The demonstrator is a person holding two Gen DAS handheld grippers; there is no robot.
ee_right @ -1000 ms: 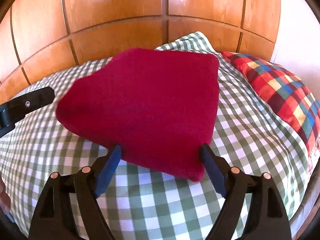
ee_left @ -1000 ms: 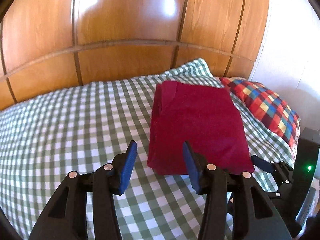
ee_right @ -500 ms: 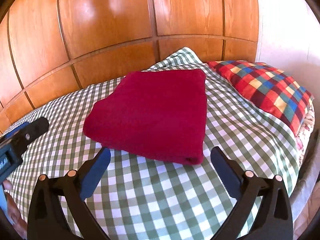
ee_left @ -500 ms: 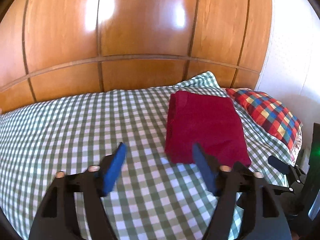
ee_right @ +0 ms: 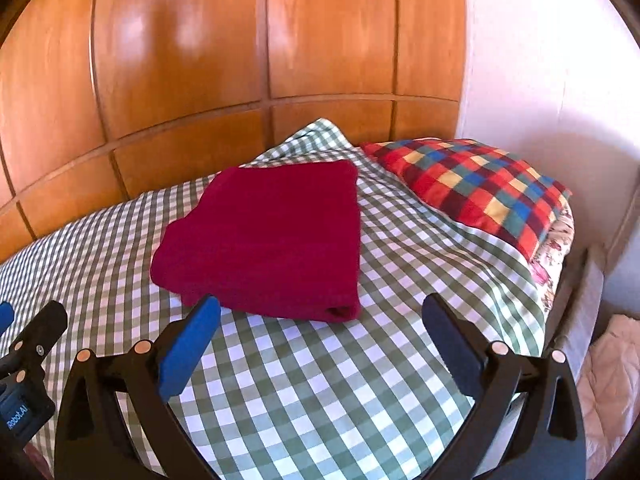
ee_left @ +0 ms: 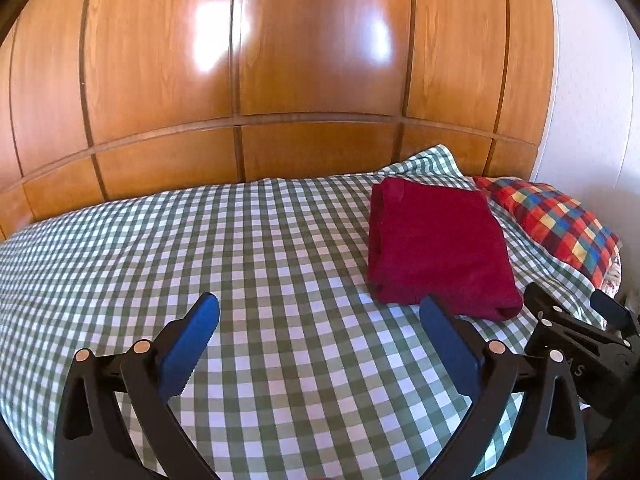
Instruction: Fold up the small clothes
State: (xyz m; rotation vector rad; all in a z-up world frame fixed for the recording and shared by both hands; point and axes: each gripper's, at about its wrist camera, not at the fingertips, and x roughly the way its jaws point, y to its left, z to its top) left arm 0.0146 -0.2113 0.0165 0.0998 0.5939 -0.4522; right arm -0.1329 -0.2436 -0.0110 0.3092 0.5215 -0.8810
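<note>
A dark red garment (ee_left: 436, 244) lies folded in a neat rectangle on the green-and-white checked bedspread (ee_left: 200, 256), toward the right. It also shows in the right wrist view (ee_right: 272, 240). My left gripper (ee_left: 320, 320) is open and empty, held above the bedspread to the left of and in front of the garment. My right gripper (ee_right: 320, 320) is open and empty, held just in front of the garment's near edge. Neither gripper touches the garment.
A wooden headboard wall (ee_left: 280, 80) stands behind the bed. A red, blue and yellow checked pillow (ee_right: 476, 188) lies at the right of the garment. The bed's right edge (ee_right: 560, 292) drops to a pale cloth (ee_right: 608, 380) on the floor. A white wall (ee_right: 540, 60) is at the right.
Both grippers have opened wider and pulled back from the folded red garment, which now lies farther away. The garment itself has stayed in place.
</note>
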